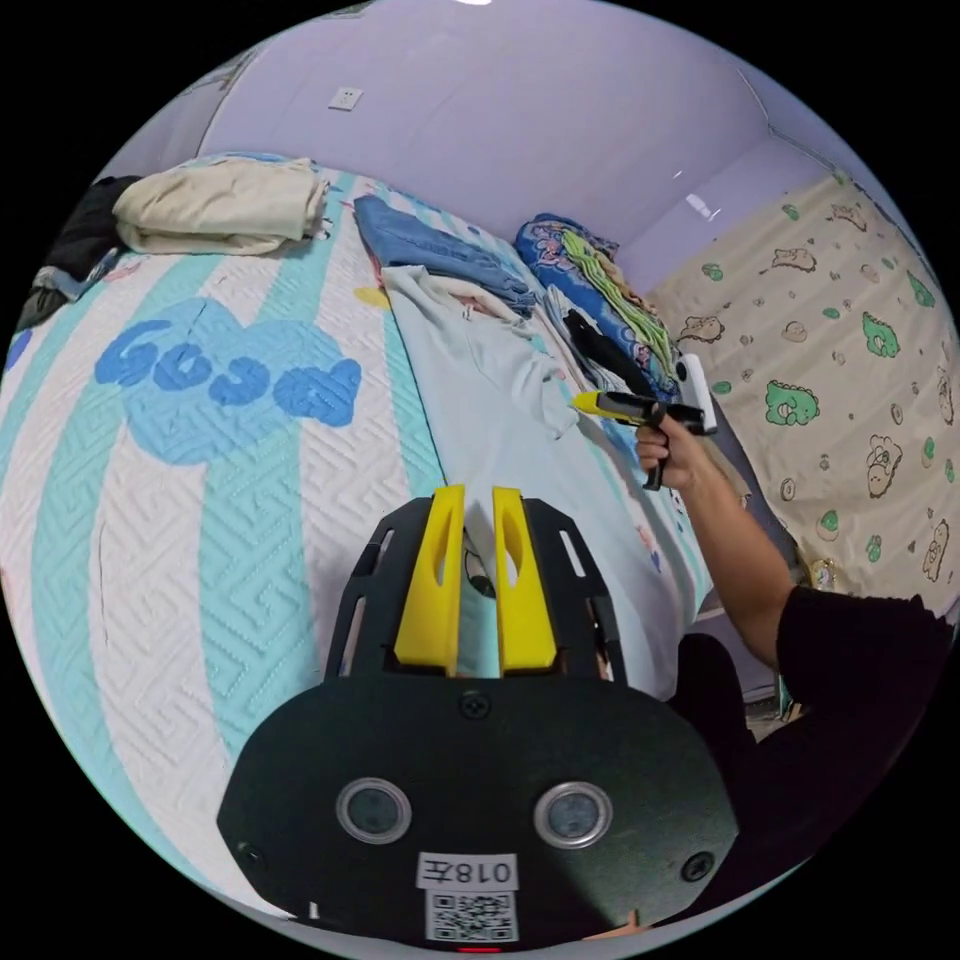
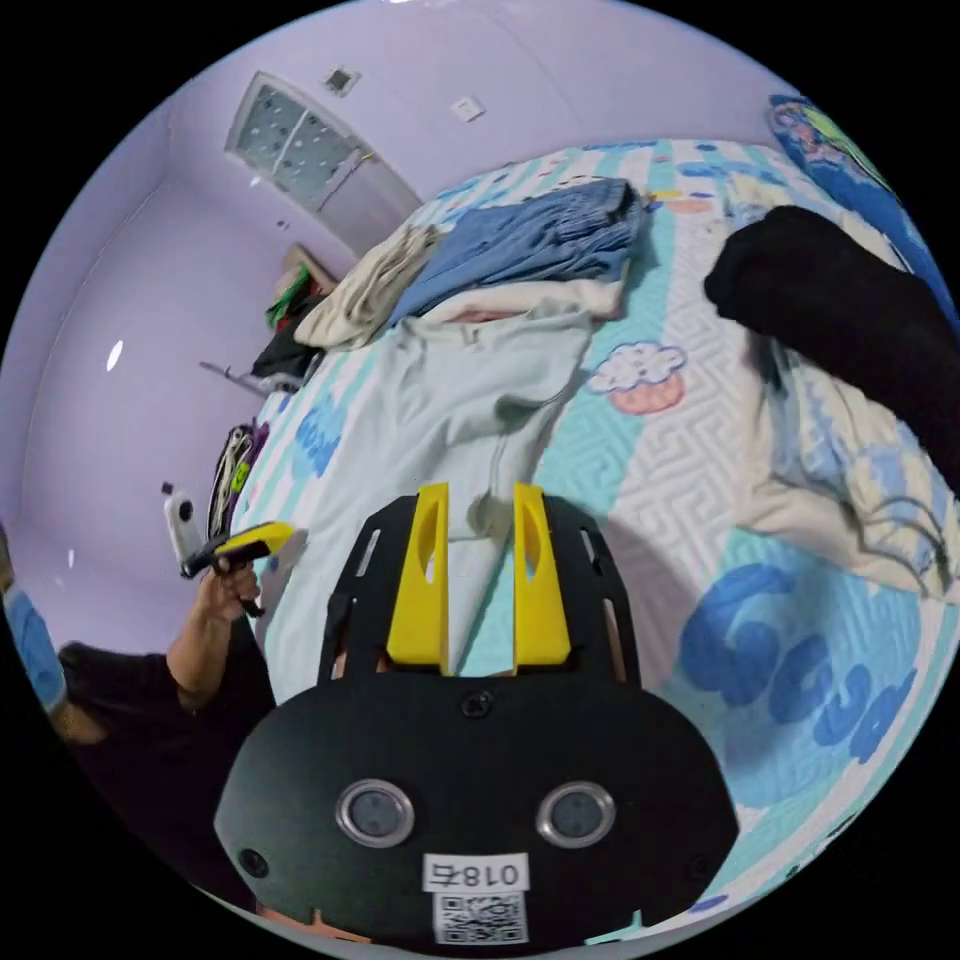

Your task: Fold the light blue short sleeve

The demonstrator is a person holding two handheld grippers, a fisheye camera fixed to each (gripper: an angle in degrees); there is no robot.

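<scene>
Pale light blue short-sleeve shirt (image 2: 450, 420) spread flat on the bed's striped teal-and-white quilted cover (image 1: 150, 520), collar toward a stack of folded blue jeans (image 2: 540, 240). Left gripper (image 1: 478, 500) — yellow jaws narrowly parted, holding nothing — over the shirt's hem edge. Right gripper (image 2: 480, 500) — jaws likewise parted, empty — above the shirt's side, near a black garment (image 2: 840, 300).
</scene>
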